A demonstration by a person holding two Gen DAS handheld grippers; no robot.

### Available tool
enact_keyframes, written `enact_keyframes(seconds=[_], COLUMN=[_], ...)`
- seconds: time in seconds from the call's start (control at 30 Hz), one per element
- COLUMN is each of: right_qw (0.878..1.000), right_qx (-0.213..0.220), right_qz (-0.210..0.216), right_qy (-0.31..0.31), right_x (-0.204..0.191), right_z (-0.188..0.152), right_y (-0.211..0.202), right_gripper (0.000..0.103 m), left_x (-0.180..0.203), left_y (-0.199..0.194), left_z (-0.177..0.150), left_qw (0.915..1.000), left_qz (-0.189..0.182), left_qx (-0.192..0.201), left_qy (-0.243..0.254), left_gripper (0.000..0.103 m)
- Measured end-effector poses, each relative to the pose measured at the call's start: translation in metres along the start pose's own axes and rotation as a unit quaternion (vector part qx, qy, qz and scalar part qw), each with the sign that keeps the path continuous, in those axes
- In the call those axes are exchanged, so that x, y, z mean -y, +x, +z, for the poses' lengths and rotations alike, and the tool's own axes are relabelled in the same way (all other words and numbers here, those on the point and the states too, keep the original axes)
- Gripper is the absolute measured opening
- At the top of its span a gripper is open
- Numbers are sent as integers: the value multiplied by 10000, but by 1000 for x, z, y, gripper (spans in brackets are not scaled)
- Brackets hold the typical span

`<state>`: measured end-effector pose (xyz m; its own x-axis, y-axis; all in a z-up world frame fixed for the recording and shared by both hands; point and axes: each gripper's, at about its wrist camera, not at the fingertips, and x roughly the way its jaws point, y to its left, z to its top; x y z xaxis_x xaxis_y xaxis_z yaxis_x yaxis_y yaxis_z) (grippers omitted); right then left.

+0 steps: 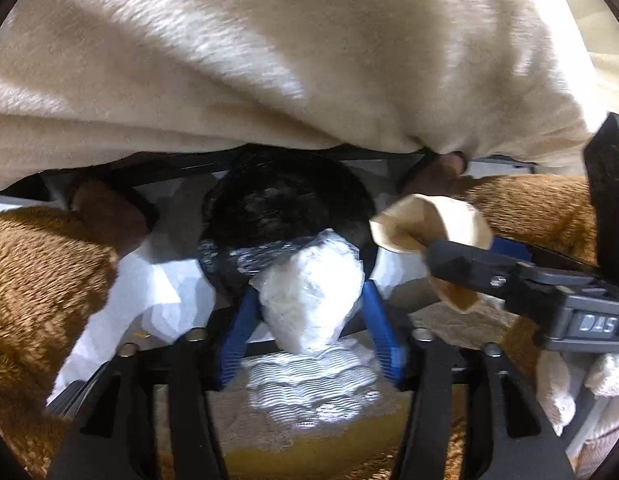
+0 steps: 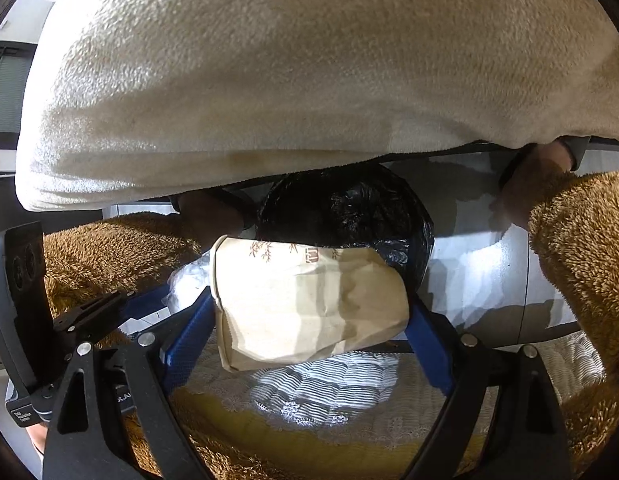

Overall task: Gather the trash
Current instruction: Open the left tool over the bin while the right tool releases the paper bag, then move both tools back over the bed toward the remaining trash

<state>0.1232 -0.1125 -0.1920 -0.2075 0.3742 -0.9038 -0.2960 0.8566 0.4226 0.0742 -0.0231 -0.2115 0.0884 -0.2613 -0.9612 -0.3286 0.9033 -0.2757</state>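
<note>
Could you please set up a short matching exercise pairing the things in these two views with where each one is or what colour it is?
Things:
1. crumpled white wad
2. crushed paper cup
3. bin bag
4. fuzzy sleeve

Descriptions:
A. black, ahead of both tools
B. held in the right tool
C. golden brown
D. held in the left tool

Pairs: 1-D, 2-B, 3-A, 4-C

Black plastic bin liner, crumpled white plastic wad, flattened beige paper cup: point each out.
Black plastic bin liner [image 2: 345, 208], right wrist view, glossy top.
Crumpled white plastic wad [image 1: 309, 292], left wrist view, centre.
Flattened beige paper cup [image 2: 305, 304], right wrist view, side wall.
</note>
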Motion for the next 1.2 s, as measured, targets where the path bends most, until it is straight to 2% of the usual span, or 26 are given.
enact_keyframes(seconds=[0.03,0.13,0.83,1.03,1.2], right_qw=[10000,10000,9995,9982,9927], right_qx=[-1,-2,202,493,1018], right_qz=[6,50,204,219,31], right_qy=[34,70,-104,-273,-648], right_x=[1,3,-3,-9,-22], right_z=[0,1,-12,-18,-28], right_y=[0,1,-13,-31,-57], right_gripper=[91,93,94,94,94], left_x=[1,2,4,9,15], left_y=[1,1,-15,-31,-46], left_z=[0,0,-10,-19,-27], left_qw=[10000,10000,9996,9984,9969], left_qz=[-21,-2,-66,-83,-193], left_qx=[8,27,265,547,755], left_qy=[-6,46,20,121,141], left_gripper=[66,66,67,67,67])
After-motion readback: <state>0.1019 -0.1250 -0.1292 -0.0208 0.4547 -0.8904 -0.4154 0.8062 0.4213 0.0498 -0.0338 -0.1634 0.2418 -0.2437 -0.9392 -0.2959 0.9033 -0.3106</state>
